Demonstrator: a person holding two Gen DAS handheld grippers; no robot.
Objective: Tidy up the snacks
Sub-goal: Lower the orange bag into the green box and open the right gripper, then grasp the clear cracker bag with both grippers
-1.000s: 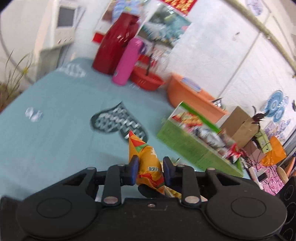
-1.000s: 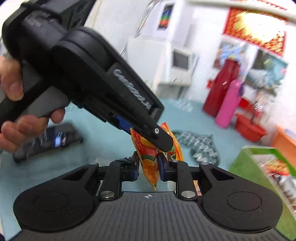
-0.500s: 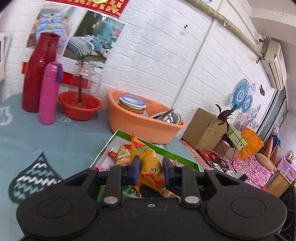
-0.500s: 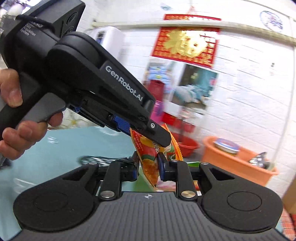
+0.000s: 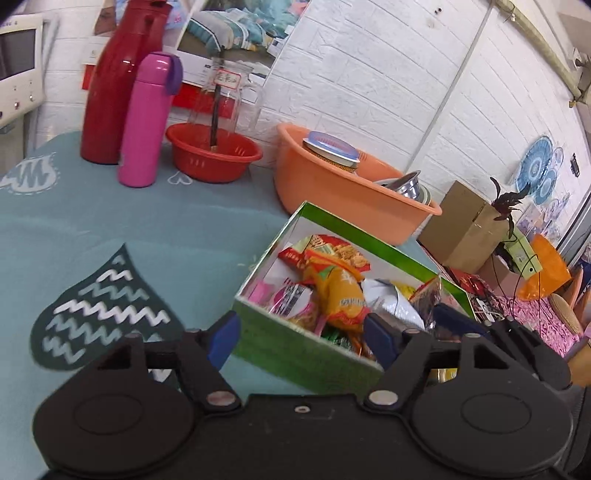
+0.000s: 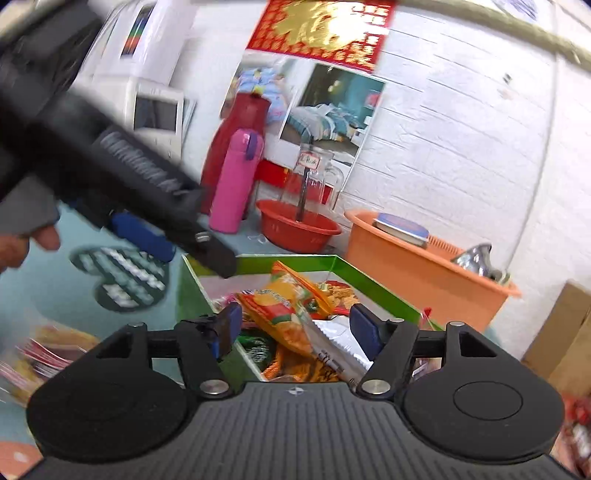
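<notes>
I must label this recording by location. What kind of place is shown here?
Probably a room in a home, used for living and storage: a table with a teal cloth, an orange plastic basin holding kitchenware, thermos bottles, and a red festive banner on the white wall.

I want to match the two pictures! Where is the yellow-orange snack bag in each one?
Left wrist view: the yellow-orange snack bag lies in the green box, centre-right, just above the open left gripper.
Right wrist view: the bag lies in the box's middle, between the open right gripper fingers.
Shared landmark: the pink bottle by the wall.
</notes>
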